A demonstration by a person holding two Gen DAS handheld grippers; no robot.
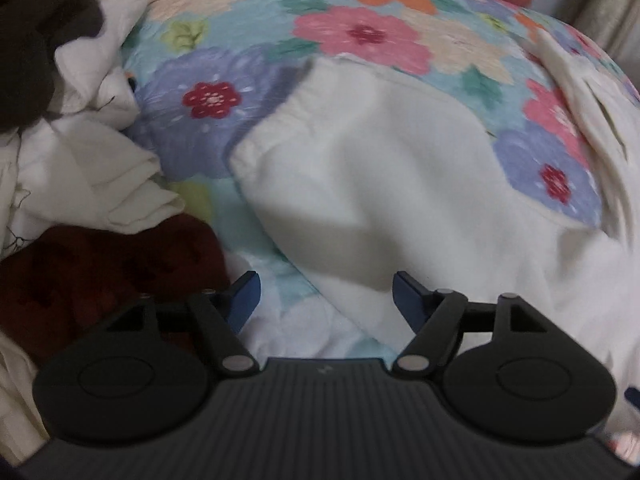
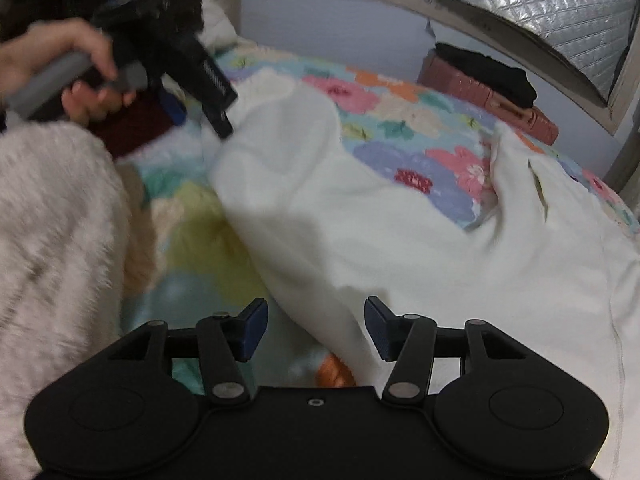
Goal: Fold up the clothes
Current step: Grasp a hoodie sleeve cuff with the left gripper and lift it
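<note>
A white garment (image 1: 384, 168) lies spread on the floral bedspread (image 1: 224, 92); it also shows in the right wrist view (image 2: 360, 216). My left gripper (image 1: 326, 300) is open and empty, hovering above the garment's near left edge. It also shows from outside in the right wrist view (image 2: 200, 116), held in a hand at the garment's far left corner. My right gripper (image 2: 316, 328) is open and empty, just above the garment's near edge.
A heap of white, dark brown and maroon clothes (image 1: 72, 152) lies at the left. A fluffy white cloth (image 2: 52, 232) is at the near left. Folded pink and black clothes (image 2: 492, 84) sit at the far edge by the wall.
</note>
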